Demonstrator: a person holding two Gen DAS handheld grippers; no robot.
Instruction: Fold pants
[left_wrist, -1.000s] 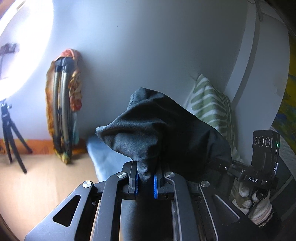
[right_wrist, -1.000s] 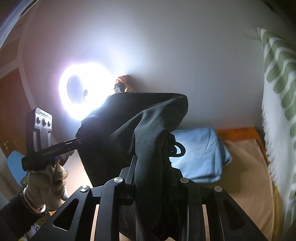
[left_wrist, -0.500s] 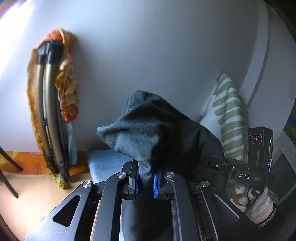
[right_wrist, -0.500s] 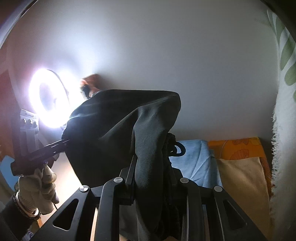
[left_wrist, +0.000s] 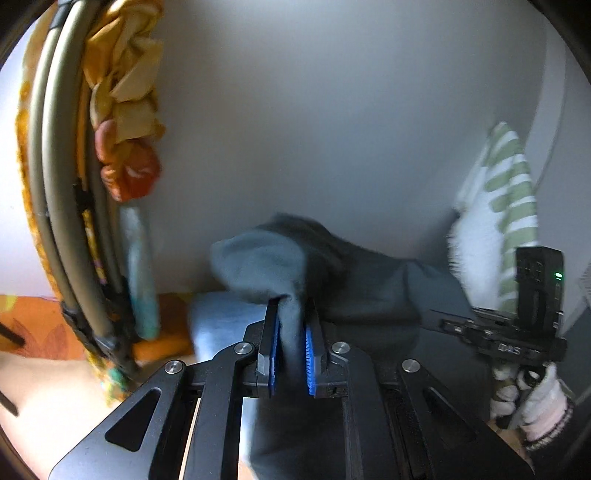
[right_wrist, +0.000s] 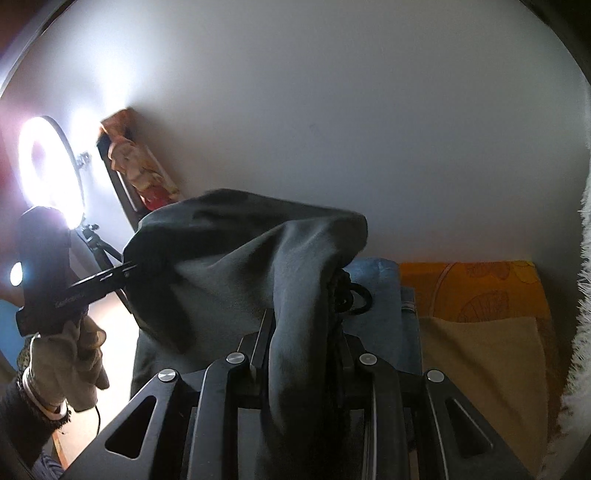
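Dark pants (left_wrist: 291, 321) in both jaws, ring light (right_wrist: 48, 170) (R view only)

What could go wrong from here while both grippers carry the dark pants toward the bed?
1. The left gripper pinches only a thin fold of the dark pants, so it may slip free.
2. The right gripper holds a thick bunch with the drawstring; layers could land uneven.
3. The folded blue garment lies just ahead; the pants may drop onto it.

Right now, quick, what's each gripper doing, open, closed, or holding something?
Left gripper: closed on the dark pants.
Right gripper: closed on a bunched edge of the same pants.
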